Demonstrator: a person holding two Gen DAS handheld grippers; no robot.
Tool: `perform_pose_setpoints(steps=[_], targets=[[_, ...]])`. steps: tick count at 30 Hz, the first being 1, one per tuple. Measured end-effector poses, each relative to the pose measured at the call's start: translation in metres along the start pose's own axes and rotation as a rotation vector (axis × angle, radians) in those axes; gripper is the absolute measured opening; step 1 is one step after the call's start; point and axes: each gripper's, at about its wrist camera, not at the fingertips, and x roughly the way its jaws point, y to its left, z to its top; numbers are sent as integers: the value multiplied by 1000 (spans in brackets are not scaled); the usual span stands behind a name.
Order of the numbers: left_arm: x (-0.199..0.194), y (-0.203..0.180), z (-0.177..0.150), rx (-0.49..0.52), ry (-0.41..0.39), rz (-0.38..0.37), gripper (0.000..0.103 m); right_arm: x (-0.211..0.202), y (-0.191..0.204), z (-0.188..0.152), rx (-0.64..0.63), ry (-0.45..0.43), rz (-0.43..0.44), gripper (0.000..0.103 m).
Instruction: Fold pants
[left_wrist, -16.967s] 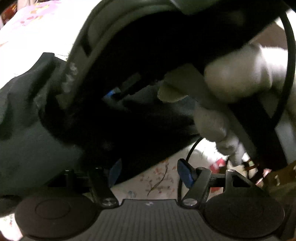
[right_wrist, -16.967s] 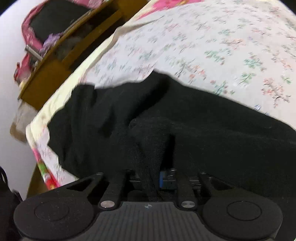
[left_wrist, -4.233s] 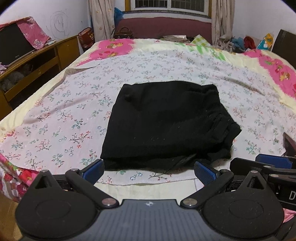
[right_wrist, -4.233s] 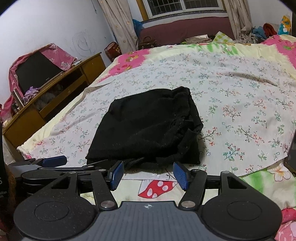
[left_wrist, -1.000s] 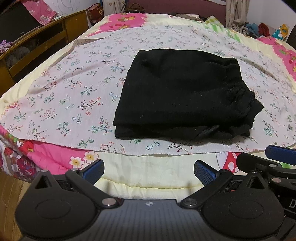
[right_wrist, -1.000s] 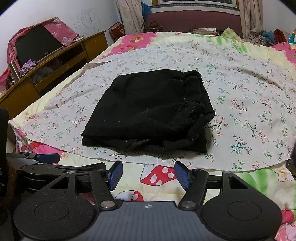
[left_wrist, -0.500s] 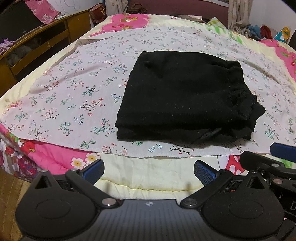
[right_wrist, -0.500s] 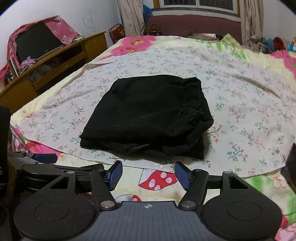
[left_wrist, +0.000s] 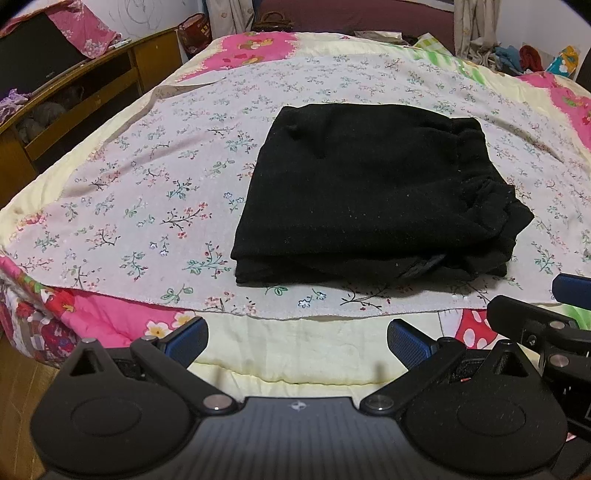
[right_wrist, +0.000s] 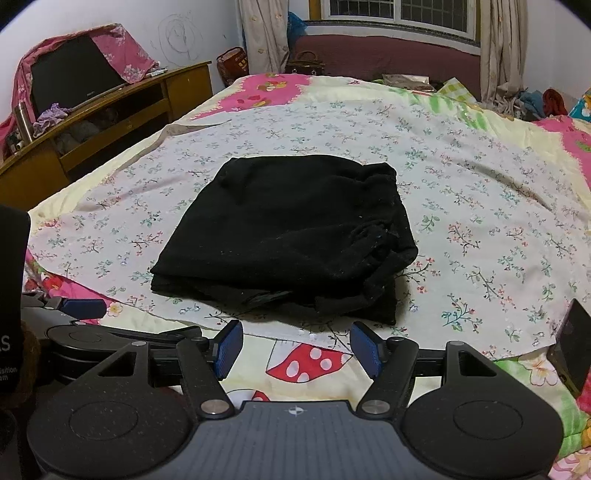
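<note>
The black pants (left_wrist: 373, 192) lie folded into a thick rectangle on the floral sheet of the bed (left_wrist: 147, 177); they also show in the right wrist view (right_wrist: 288, 232). My left gripper (left_wrist: 297, 341) is open and empty, held back from the bed's near edge, short of the pants. My right gripper (right_wrist: 297, 349) is open and empty, also off the near edge. The right gripper's blue finger (left_wrist: 570, 286) shows at the right of the left wrist view. The left gripper's finger (right_wrist: 83, 306) shows at the left of the right wrist view.
A wooden cabinet (right_wrist: 110, 110) with a dark screen under pink cloth stands left of the bed. A window with curtains (right_wrist: 399, 18) and piled clothes (right_wrist: 535, 99) are at the far side. A dark object (right_wrist: 572, 343) sits at the right edge.
Both grippers have tilted up and drawn slightly back from the bed, so more of the room shows. The pants have not moved. Both stay open.
</note>
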Motion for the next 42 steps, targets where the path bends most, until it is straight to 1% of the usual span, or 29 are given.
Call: perform_pose_setpoints(steps=[16,42], targets=[[1,-2,-1,7,-3,8,103,1,1,0,-14,1,-26,55],[1,-2,-2,7,-4,12,103,1,1,-2,-11,4,-29,55]])
